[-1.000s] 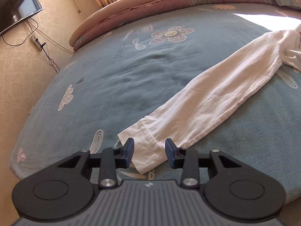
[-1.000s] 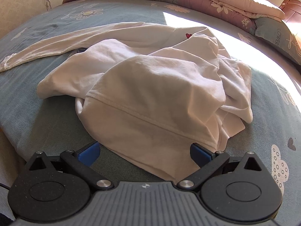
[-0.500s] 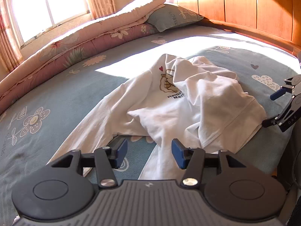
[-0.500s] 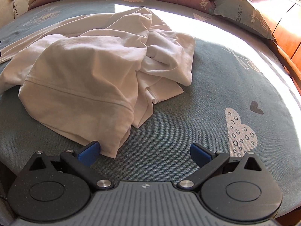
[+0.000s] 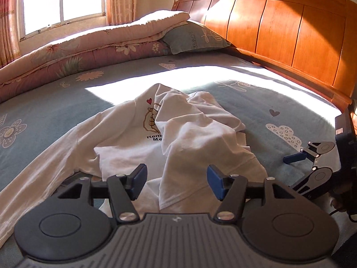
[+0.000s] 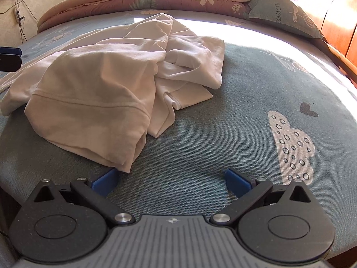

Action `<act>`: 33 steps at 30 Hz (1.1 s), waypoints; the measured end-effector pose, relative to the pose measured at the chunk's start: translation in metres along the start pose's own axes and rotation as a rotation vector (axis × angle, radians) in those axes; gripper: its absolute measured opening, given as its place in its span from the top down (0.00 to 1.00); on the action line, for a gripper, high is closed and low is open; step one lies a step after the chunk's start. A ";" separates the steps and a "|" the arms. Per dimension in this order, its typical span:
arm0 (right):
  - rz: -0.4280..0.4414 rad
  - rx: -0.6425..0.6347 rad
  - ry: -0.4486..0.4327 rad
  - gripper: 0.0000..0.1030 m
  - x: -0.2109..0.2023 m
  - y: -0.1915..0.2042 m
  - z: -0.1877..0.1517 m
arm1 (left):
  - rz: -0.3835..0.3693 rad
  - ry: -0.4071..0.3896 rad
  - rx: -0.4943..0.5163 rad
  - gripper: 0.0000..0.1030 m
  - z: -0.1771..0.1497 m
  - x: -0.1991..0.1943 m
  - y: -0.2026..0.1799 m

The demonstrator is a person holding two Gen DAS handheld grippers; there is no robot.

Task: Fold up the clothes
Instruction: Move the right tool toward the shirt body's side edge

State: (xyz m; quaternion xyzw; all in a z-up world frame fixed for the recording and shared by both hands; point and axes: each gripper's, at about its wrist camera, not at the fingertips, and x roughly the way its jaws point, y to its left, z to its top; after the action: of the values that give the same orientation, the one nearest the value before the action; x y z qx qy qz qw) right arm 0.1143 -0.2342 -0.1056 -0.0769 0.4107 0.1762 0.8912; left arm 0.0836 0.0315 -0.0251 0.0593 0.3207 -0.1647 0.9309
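A crumpled white long-sleeved shirt [image 5: 185, 134] with a heart print lies on the blue bedspread [image 5: 263, 102]; one sleeve [image 5: 44, 163] trails off to the left. My left gripper [image 5: 177, 183] hovers at the shirt's near edge. Its jaws are opening, with cloth lying under the gap and neither blue pad pressing on it. In the right wrist view the shirt [image 6: 100, 84] is bunched at the left. My right gripper [image 6: 171, 179] stands wide open over bare bedspread, its left pad just beside the hem corner [image 6: 125, 158]. The right gripper [image 5: 301, 172] also shows in the left wrist view.
A folded floral quilt [image 5: 89, 53] and a pillow [image 5: 194, 38] lie along the far side of the bed. The wooden headboard [image 5: 290, 26] rises at the right and a window [image 5: 62, 2] is behind. Bare bedspread [image 6: 234, 111] spreads right of the shirt.
The left gripper has swung from the sleeve's cuff round to the shirt's body and its jaws have widened. The right gripper has shifted right, from over the hem to beside its corner, still open.
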 end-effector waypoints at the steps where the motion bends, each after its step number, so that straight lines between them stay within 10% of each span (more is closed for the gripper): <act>1: 0.000 -0.002 -0.004 0.00 0.000 0.000 0.000 | -0.002 -0.003 -0.004 0.40 0.000 0.000 -0.003; 33: 0.601 0.627 -0.092 0.00 0.058 -0.098 0.051 | -0.038 0.065 -0.053 0.33 0.002 0.028 -0.015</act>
State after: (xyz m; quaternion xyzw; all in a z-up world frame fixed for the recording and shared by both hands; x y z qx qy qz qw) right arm 0.2216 -0.2964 -0.1173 0.3284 0.4082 0.2979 0.7980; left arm 0.1004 0.0094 -0.0404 0.0341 0.3558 -0.1719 0.9180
